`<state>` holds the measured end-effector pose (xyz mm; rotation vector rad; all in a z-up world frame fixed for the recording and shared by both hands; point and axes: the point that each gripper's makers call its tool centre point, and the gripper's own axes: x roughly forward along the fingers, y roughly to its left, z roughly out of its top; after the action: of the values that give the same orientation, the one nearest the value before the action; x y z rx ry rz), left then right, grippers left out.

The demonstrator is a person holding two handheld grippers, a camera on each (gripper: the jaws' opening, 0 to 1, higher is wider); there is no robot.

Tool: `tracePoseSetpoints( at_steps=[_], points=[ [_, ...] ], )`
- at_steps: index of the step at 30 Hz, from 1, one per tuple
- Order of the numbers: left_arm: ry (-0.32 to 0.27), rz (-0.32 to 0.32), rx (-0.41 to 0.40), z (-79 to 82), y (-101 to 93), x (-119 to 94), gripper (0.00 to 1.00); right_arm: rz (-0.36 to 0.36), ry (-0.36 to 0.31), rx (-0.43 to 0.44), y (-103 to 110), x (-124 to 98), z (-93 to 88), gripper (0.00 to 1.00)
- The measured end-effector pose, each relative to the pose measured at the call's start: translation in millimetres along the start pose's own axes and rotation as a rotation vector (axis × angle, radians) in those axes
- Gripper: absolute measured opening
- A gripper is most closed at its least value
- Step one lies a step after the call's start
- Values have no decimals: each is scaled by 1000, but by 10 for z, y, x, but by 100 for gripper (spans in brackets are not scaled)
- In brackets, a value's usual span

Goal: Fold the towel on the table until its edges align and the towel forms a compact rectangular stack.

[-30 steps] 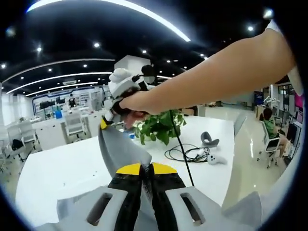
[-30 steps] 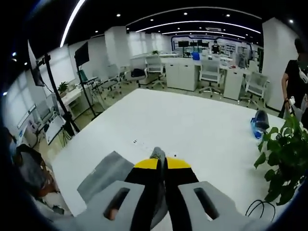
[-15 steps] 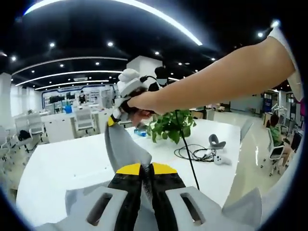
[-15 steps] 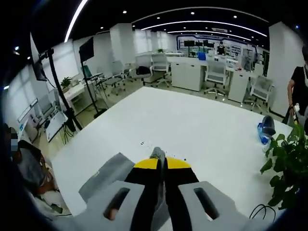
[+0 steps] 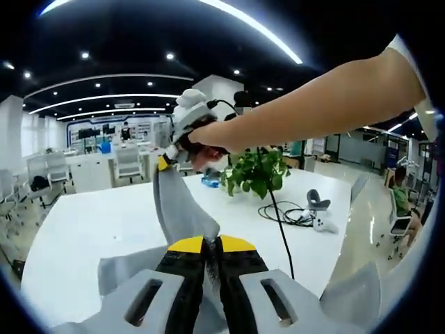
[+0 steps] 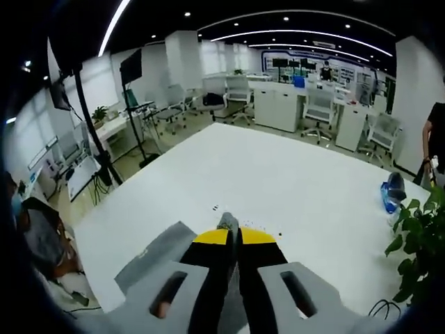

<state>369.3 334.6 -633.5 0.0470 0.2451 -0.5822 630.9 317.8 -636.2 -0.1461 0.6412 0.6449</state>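
One grey cloth towel [image 5: 182, 216] hangs stretched above the white table [image 5: 76, 236], its long axis running as a taut band from the left gripper [image 5: 209, 245], whose yellow-tipped jaws are clenched on one end, up to the right gripper [image 5: 182, 132] gripped in the person's hand [image 5: 208, 139] over the table's far side. In the right gripper view, that gripper [image 6: 230, 235] pinches the towel's [image 6: 149, 259] other edge between closed jaws near the table's [image 6: 292, 188] near edge. Both grippers look about equally engaged; laying the towel flat looks to be next, I judge.
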Motion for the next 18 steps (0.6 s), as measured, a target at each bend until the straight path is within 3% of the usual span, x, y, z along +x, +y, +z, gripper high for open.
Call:
tracePoseSetpoints(
  at_steps=[18],
  points=[
    [54,84,-38,-433,412,-151,6,32,31,-42,332,407,-98,1]
  ],
)
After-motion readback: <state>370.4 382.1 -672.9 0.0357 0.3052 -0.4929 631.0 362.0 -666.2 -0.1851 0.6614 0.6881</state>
